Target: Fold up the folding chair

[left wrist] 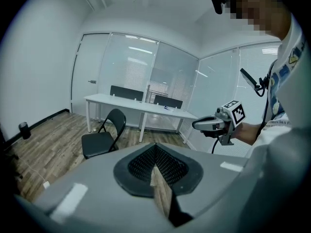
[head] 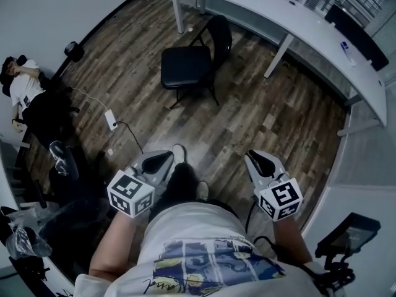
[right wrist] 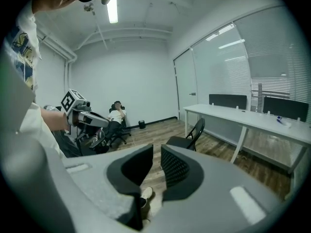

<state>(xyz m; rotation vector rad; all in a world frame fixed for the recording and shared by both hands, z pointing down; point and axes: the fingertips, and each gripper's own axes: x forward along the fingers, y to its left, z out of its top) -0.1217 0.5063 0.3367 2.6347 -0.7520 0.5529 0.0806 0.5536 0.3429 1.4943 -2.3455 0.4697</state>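
Note:
The black folding chair (head: 189, 64) stands unfolded on the wood floor, seat toward the left and backrest toward the white desk. It also shows in the left gripper view (left wrist: 102, 137) and the right gripper view (right wrist: 188, 136). My left gripper (head: 166, 158) is held in front of my body, far short of the chair. It is shut, its pads meeting (left wrist: 156, 153) with nothing between them. My right gripper (head: 255, 159) is level with it on the right, its jaws a narrow gap apart (right wrist: 156, 166) and empty.
A long white desk (head: 297, 23) runs behind the chair along a glass wall. A person sits on an office chair (head: 25, 94) at the left wall. A power strip with cable (head: 111, 119) lies on the floor. A stand with a screen (head: 346, 234) is at lower right.

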